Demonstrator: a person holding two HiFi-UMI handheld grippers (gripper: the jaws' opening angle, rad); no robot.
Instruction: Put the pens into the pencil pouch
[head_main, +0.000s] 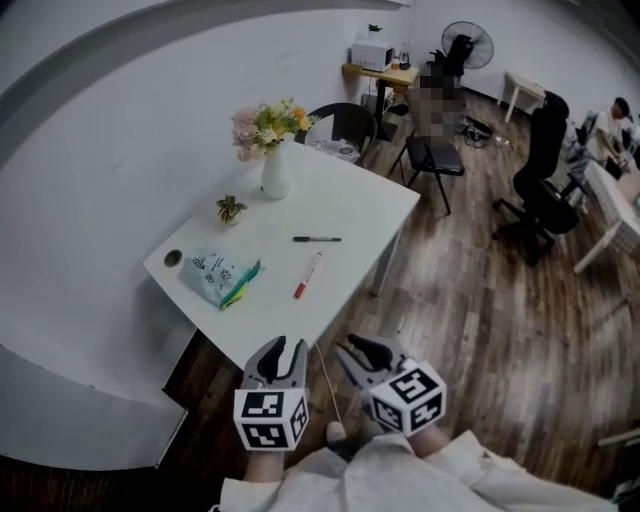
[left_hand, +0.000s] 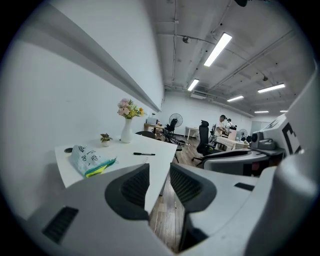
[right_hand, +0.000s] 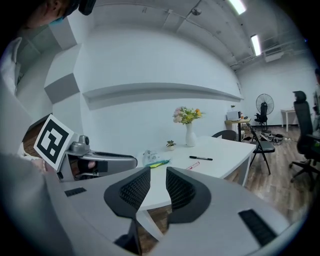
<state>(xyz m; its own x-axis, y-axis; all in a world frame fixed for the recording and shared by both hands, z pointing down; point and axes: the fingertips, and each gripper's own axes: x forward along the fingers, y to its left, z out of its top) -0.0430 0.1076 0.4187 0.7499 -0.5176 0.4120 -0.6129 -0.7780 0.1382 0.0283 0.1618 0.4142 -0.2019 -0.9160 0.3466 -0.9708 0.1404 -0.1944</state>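
A pale blue patterned pencil pouch (head_main: 220, 278) lies on the white table (head_main: 350, 205) near its left edge, with green and yellow showing at its mouth. A red and white pen (head_main: 307, 275) lies just right of the pouch. A black pen (head_main: 316, 239) lies beyond it. Both grippers hover short of the table's near corner, apart from all these things. My left gripper (head_main: 283, 350) is open with nothing between its jaws. My right gripper (head_main: 352, 352) is open and empty too. The right gripper view shows the pouch (right_hand: 152, 159), the red pen (right_hand: 193, 164) and the black pen (right_hand: 200, 158) ahead.
A white vase of flowers (head_main: 274, 170), a tiny potted plant (head_main: 231, 210) and a dark round disc (head_main: 173, 258) stand on the table's far and left parts. A wall runs along the left. A folding chair (head_main: 432, 150), an office chair (head_main: 540, 170) and a seated person (head_main: 610, 125) are beyond on the wood floor.
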